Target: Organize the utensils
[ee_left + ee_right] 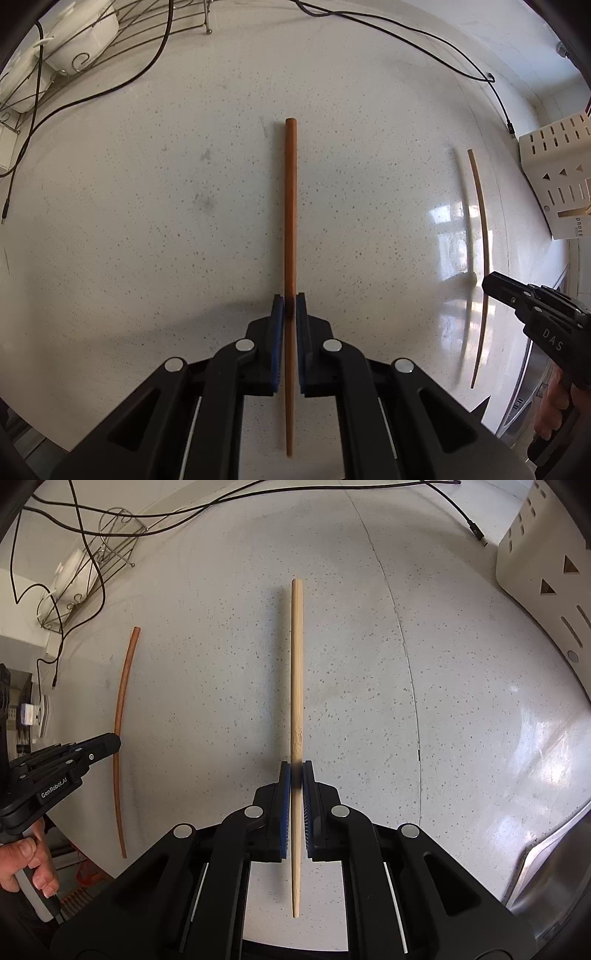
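We hold two chopsticks over a speckled white countertop [147, 221], one in each gripper. The reddish-brown chopstick [290, 206] sits clamped between the blue pads of the left gripper [290, 306], pinched below its middle, its thick end reaching ahead and its thin tip trailing back between the black linkages. The pale bamboo chopstick [296, 664] is gripped the same way by the right gripper [296, 775], jaws drawn tight on the shaft. Both sticks appear lifted clear of the counter, each casting a soft shadow below. Well to the right stands a cream slotted utensil holder [535, 590], which we judge to be the likely destination; a wire dish rack [74, 55] and loose black cables [110, 88] lie at the far left, and a steel sink [554, 867] opens at the right edge.

The risk, as we read it: each stick is round, smooth and held at a single narrow point, so it could pivot or slip between the pads during a tilt. A dropped stick might roll toward the sink. The long ends could also clip the holder's rim on approach.
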